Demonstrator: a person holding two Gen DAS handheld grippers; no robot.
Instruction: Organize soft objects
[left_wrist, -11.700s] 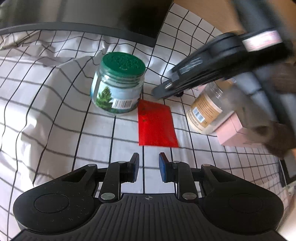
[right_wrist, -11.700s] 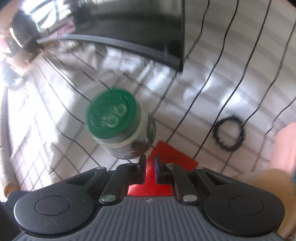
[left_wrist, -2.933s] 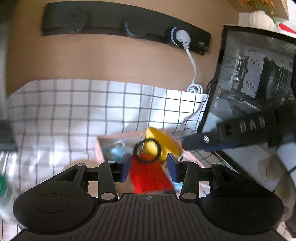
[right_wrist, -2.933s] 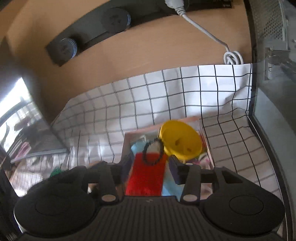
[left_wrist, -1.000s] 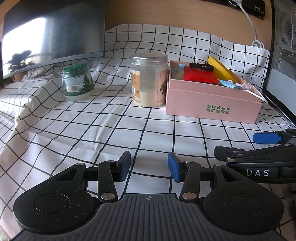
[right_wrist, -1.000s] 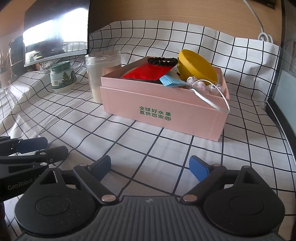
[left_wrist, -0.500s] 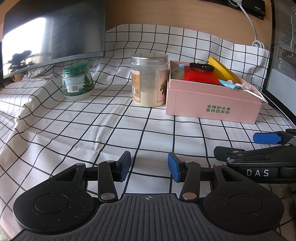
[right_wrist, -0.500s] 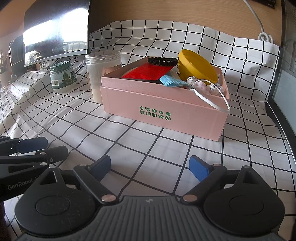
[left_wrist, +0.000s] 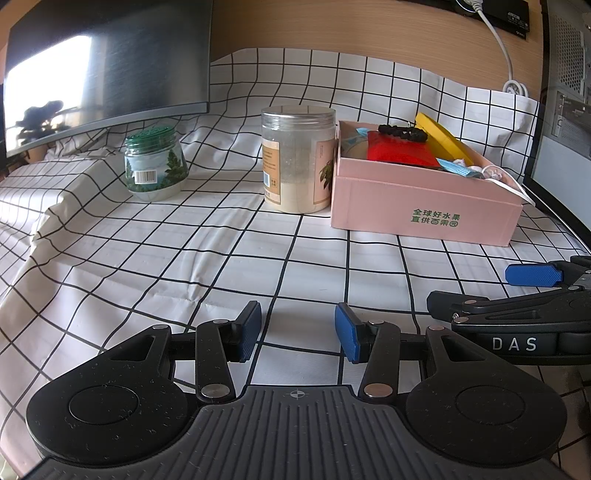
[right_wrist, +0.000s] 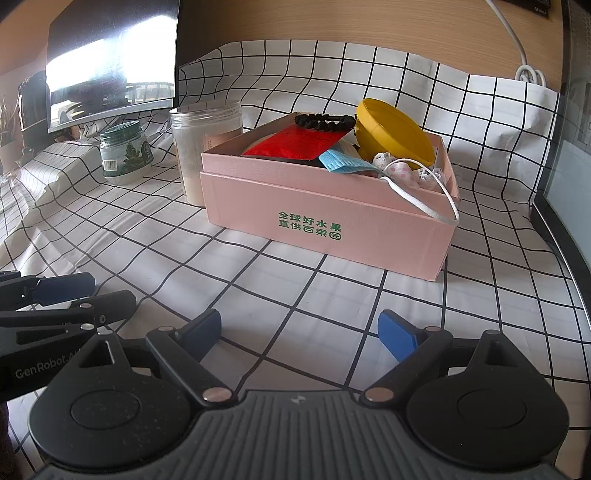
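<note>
Nothing has shifted in the last second, but compared with the first frames the red pouch (right_wrist: 295, 144) and the black bead bracelet (right_wrist: 325, 121), which then lay on the checked cloth (left_wrist: 221, 251) of the table by the green-lidded jar (left_wrist: 155, 162), now sit inside the pink box (right_wrist: 332, 218). Both grippers, which were over the box a few seconds ago, are now drawn back in front of it.

Inside the box, the bracelet rests on the far end of the pouch; a blue face mask (right_wrist: 343, 162) lies against the pouch's near right edge, with its white ear loop hanging over the box's front rim. One yellow round lid-like thing (right_wrist: 391, 136) leans tilted at the back right. Small white-and-pink patterned pieces beside the mask are too small to identify. What lies under the pouch is hidden.

Two jars stand left of the box: one clear jar (left_wrist: 297, 158) with pale powder just beside its left wall, and the green-lidded one further left, well apart.

Left gripper (left_wrist: 297, 330) is partly open and holds nothing. Right gripper (right_wrist: 299, 334) is spread wide, also empty. Each appears only partly at the edge of the other's view.
</note>
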